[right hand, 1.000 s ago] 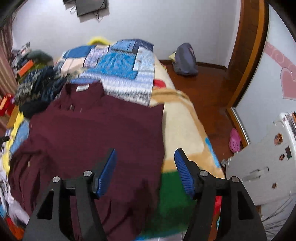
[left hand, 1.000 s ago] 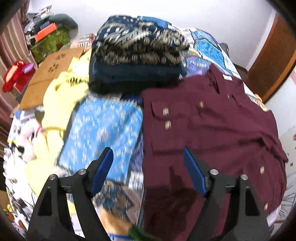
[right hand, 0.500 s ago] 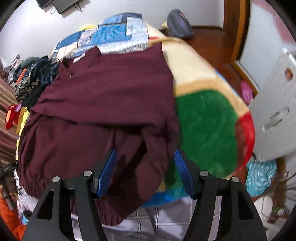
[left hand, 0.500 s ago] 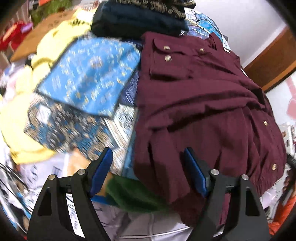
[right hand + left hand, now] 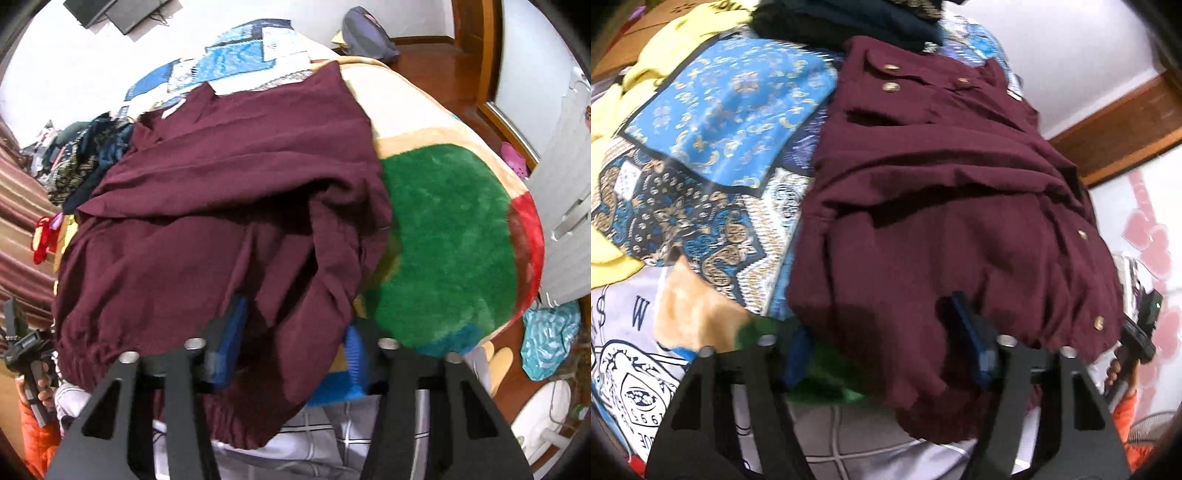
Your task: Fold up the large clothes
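Maroon button-front cloth shirt lies rumpled on the bed's plush green, cream and red blanket, its near hem draped over the edge. Both the left gripper and right gripper reach low, blue-padded fingers apart, straddling hem folds without pinching them.

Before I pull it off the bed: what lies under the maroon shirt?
Under the maroon shirt a green, cream and red blanket shows on one side and blue patterned cloths on the other. What is beneath its middle is covered.
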Tool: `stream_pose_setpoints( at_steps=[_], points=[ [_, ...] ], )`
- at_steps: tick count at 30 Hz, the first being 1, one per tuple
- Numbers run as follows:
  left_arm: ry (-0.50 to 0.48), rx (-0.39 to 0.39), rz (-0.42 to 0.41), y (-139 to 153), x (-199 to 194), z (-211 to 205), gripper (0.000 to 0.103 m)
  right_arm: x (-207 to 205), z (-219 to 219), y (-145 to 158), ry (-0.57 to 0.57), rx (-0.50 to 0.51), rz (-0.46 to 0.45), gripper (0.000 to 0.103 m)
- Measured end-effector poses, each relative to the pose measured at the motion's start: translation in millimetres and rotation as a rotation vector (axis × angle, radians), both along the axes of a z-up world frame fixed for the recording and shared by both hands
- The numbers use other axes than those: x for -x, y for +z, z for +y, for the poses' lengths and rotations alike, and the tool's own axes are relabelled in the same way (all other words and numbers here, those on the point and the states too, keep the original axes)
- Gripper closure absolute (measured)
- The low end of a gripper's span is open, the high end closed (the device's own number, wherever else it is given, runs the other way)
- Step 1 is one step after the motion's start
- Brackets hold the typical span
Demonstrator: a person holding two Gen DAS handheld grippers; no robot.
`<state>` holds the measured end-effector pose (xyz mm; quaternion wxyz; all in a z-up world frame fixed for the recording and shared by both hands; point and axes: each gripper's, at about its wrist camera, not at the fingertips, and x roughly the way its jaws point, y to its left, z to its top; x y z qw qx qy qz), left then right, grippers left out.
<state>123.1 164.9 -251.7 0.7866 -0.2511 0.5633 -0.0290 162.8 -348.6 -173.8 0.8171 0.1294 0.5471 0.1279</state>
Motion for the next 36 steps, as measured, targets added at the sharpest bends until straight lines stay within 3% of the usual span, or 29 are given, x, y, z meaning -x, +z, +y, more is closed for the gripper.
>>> stream_pose_setpoints(
  at_steps=[2, 5, 7, 12, 19, 22, 25, 29, 36],
  points=[
    [-0.029, -0.019, -0.023, 7, 0, -7, 0.052, 3, 1, 3, 0.009, -0.011, -0.017, 0.082],
    [-0.046, -0.045, -0.053, 17, -2, -15, 0.085, 3, 5, 11, 0.010, -0.010, -0.055, 0.091],
    [-0.035, -0.058, -0.086, 26, -4, -15, 0.089, 2, 5, 21, 0.009, -0.030, -0.085, 0.092],
    [0.035, -0.018, -0.177, 55, -13, -6, 0.094, -12, 7, 50, 0.024, -0.075, -0.176, 0.095],
    [0.053, 0.062, -0.293, 100, -50, 8, 0.095, -54, 11, 86, 0.028, -0.136, -0.292, 0.096],
    [0.063, 0.083, -0.333, 117, -78, 16, 0.095, -81, 16, 95, 0.025, -0.096, -0.335, 0.096],
    [0.073, 0.041, -0.349, 125, -110, 22, 0.095, -113, 26, 95, 0.031, -0.062, -0.346, 0.096],
    [0.109, 0.017, -0.326, 115, -158, 32, 0.095, -158, 34, 90, 0.019, -0.032, -0.348, 0.096],
    [0.206, 0.001, -0.245, 65, -228, 58, 0.095, -232, 37, 53, -0.019, 0.019, -0.270, 0.096]
  ],
)
